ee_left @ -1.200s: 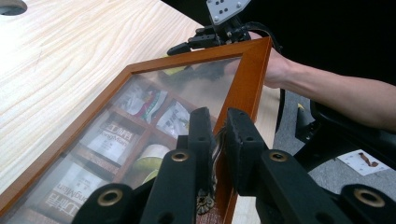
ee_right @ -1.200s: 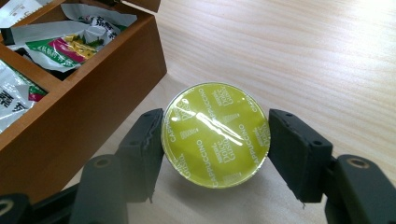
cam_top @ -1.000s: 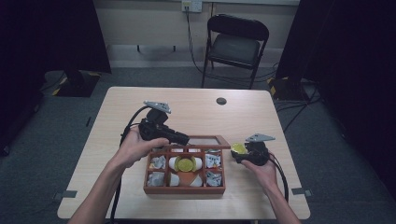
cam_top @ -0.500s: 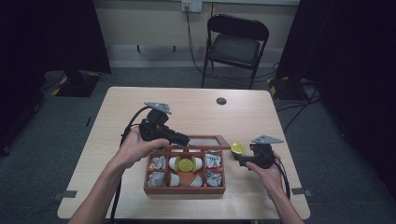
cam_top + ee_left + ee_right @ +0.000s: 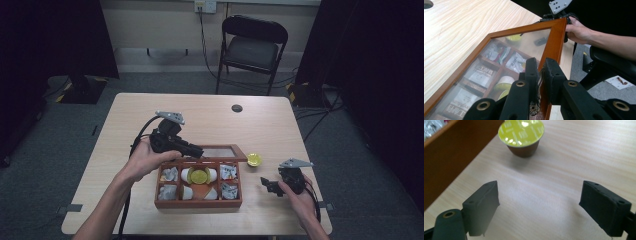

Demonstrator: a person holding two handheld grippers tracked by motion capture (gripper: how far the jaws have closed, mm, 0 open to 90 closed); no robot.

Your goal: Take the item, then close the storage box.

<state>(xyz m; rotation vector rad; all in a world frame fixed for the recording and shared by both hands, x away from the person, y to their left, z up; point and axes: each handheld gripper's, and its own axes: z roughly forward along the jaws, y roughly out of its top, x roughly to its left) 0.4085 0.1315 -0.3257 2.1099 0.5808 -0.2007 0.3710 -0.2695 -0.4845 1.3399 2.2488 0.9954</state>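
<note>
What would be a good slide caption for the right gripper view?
Open right gripper facing a yellow-lidded capsule standing on the table.

The right tool (image 5: 539,207) gapes wide over bare table (image 5: 574,157), apparently clear of the yellow-lidded capsule (image 5: 522,135).

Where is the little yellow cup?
In the high view, the yellow-topped capsule stands on the table, right of the wooden box, ahead of the right hand-held gripper.

The high view is dim, its dark curtains almost black, and only the table (image 5: 210,120) is evenly lit from above. Glare whitens the foil top of the coffee capsule (image 5: 522,135), which casts a soft shadow. The nearby black jaws look slightly blurred.
</note>
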